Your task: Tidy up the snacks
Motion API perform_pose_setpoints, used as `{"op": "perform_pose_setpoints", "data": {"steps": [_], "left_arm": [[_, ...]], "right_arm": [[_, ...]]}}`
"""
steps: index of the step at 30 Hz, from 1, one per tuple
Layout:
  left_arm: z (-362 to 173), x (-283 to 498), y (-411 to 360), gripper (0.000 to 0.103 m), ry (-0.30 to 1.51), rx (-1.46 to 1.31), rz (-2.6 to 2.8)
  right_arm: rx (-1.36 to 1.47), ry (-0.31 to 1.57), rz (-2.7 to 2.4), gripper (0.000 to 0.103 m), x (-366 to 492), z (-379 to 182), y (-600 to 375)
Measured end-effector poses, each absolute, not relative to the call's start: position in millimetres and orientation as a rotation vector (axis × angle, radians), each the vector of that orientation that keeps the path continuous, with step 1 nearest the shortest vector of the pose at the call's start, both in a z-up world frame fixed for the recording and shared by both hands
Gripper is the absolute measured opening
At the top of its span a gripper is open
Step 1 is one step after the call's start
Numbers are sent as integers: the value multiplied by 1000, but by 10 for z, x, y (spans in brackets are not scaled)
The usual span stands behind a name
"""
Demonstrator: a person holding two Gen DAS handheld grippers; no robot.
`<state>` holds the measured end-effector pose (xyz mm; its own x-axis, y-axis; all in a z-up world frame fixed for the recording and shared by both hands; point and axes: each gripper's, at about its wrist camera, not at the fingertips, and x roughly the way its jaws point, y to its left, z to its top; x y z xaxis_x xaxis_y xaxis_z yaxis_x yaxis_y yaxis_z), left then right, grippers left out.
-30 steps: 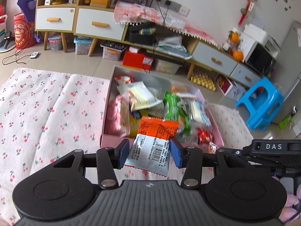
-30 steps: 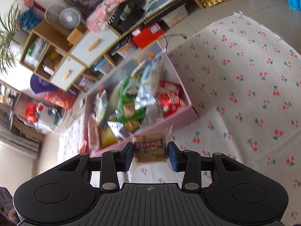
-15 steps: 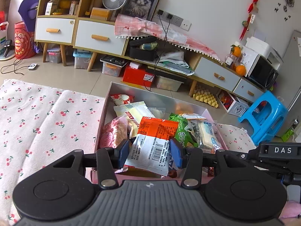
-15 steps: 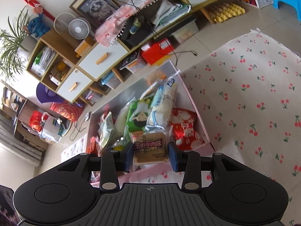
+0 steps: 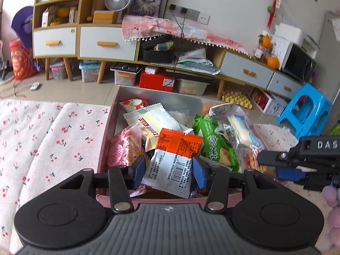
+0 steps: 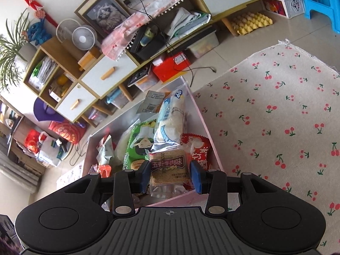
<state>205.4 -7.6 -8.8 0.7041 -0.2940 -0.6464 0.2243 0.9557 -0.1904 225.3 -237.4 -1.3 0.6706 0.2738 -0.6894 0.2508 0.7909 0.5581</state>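
Grippers have both come down over the pink box (image 5: pixel 104 148), the left gripper (image 5: pixel 169 171) part-open fingers pinching an orange-and-white packet (image 5: pixel 174 159), the right gripper (image 6: pixel 169 175) narrowly clamping a brown beef-flavour biscuit pack (image 6: pixel 167 167), so release looks next.

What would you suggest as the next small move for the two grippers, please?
Probably open both. The left gripper holds the orange-and-white foil snack packet and the right gripper the brown clear-wrapped biscuit pack, each over the pink rectangular snack box.
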Motion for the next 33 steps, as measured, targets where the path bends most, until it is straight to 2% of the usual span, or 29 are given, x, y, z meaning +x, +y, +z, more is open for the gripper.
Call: {"op": "perform_pose_setpoints", "data": {"steps": [6, 9, 12, 15, 17, 19, 21, 24, 28, 33], "left_arm": [[-56, 2037, -79, 46, 743, -76, -294], [-24, 2039, -53, 56, 749, -98, -298], [11, 2028, -67, 66, 754, -108, -302], [49, 1966, -96, 72, 757, -79, -307], [76, 1910, -109, 77, 768, -57, -305], [102, 1851, -97, 88, 786, -43, -288], [130, 1790, -82, 92, 814, -43, -259], [150, 1712, -21, 99, 862, -70, -222], [172, 1631, 17, 101, 924, -65, -185], [235, 1452, 76, 102, 964, -57, -154]], "right_arm": [[669, 850, 15, 44, 2244, 17, -2371], [702, 851, 14, 54, 2230, 35, -2425], [734, 833, 28, 61, 2204, 92, -2475], [733, 819, 33, 66, 2166, 162, -2496], [722, 817, 35, 67, 2127, 210, -2509], [715, 820, 37, 71, 2075, 260, -2534], [701, 830, 41, 78, 1991, 301, -2549], [664, 872, 32, 81, 1872, 342, -2560], [618, 908, -11, 85, 1721, 432, -2590], [557, 936, -8, 85, 1522, 561, -2521]]}}
